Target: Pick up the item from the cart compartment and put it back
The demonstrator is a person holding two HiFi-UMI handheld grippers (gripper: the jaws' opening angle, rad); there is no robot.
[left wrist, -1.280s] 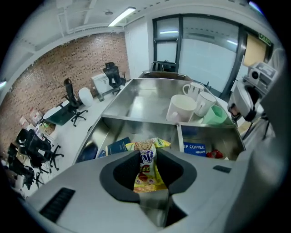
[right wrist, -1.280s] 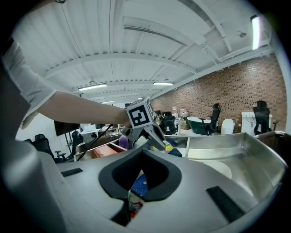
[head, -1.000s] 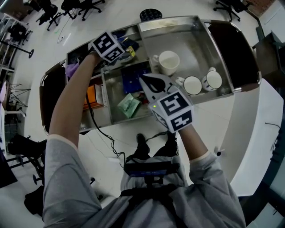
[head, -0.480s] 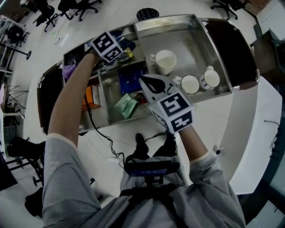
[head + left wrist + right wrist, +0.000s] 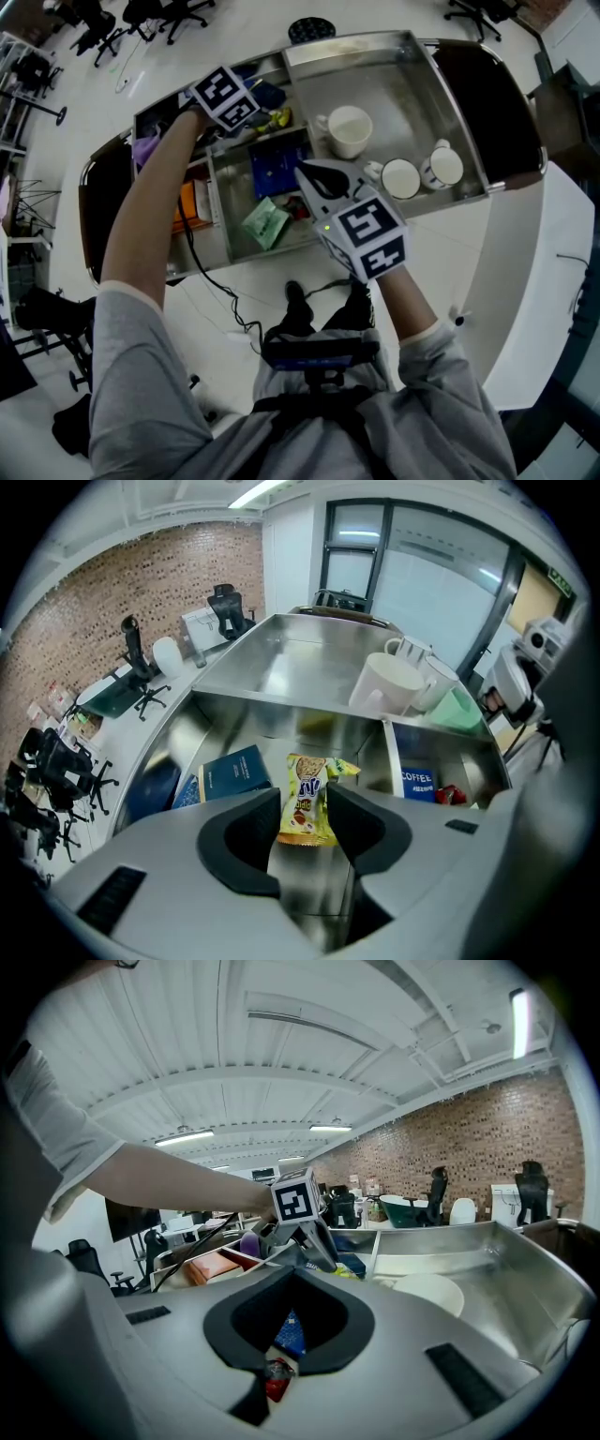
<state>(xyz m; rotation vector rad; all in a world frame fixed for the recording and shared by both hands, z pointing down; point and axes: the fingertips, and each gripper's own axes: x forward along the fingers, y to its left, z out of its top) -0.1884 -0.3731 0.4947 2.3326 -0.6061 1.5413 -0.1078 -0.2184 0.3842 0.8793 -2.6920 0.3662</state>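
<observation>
Head view steeply down over cart [image 5: 422,103], gripper views close, sharing its compartments

On the left gripper [image 5: 302,810], I report the jaws, which have just been opening with the snack packet [image 5: 308,789] between them, concealed beneath the marker cube [image 5: 225,97] in the head view, left of the white mug [image 5: 349,129]. The packet shows there only as a yellow sliver, and its print is too blurred to read. Farther left of the mug, the left arm [image 5: 150,202] covers part of an orange item [image 5: 193,202] and a purple one [image 5: 146,148]; I cannot identify either. Below the mug, the right gripper [image 5: 278,1369] overlaps a small red item [image 5: 274,1382], too small to identify.
</observation>
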